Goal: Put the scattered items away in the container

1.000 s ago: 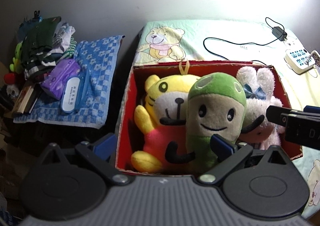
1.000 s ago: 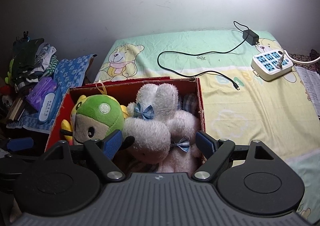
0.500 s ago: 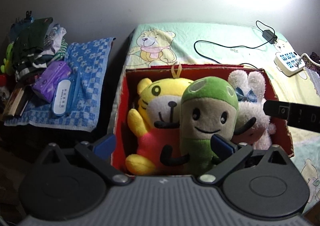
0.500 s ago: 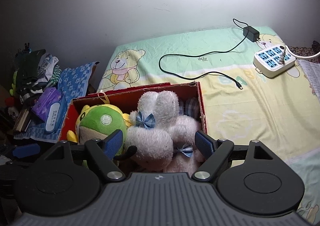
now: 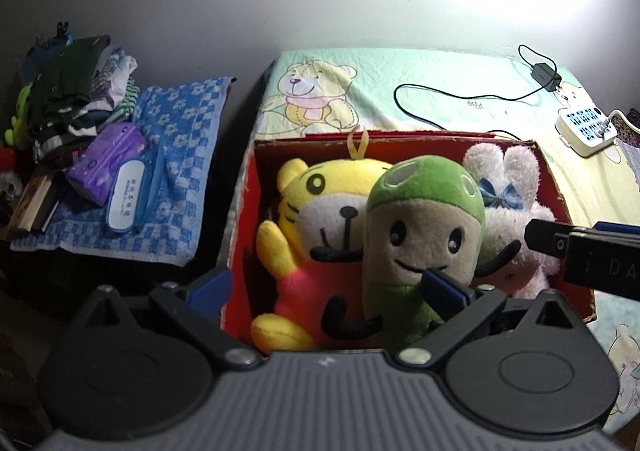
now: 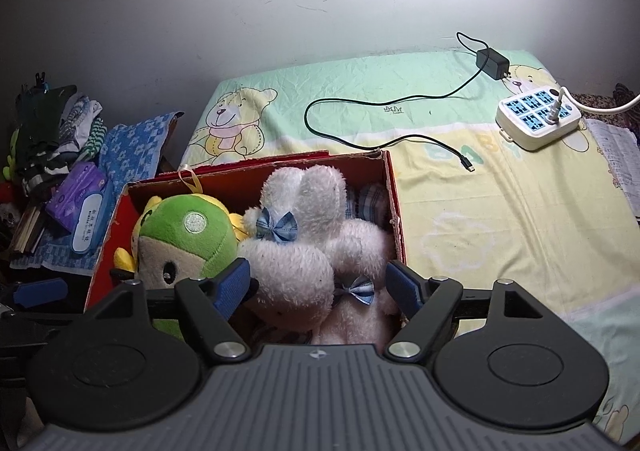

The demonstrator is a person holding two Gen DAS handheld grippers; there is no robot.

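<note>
In the red box (image 6: 394,187) the white rabbit (image 6: 296,247) sits between the released right claw (image 6: 318,285), whose jaws have just been narrowing. Left claw (image 5: 326,285) gapes too; next, withdraw both

A white power strip (image 6: 538,121) and black charger cable (image 6: 384,123) lie on the bear-print sheet (image 6: 500,211); a blue checked towel (image 5: 180,155) lies left.

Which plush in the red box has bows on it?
The white rabbit, at the box's right end: blue plaid bows on its head and chest. The yellow tiger and green plush have none.
</note>
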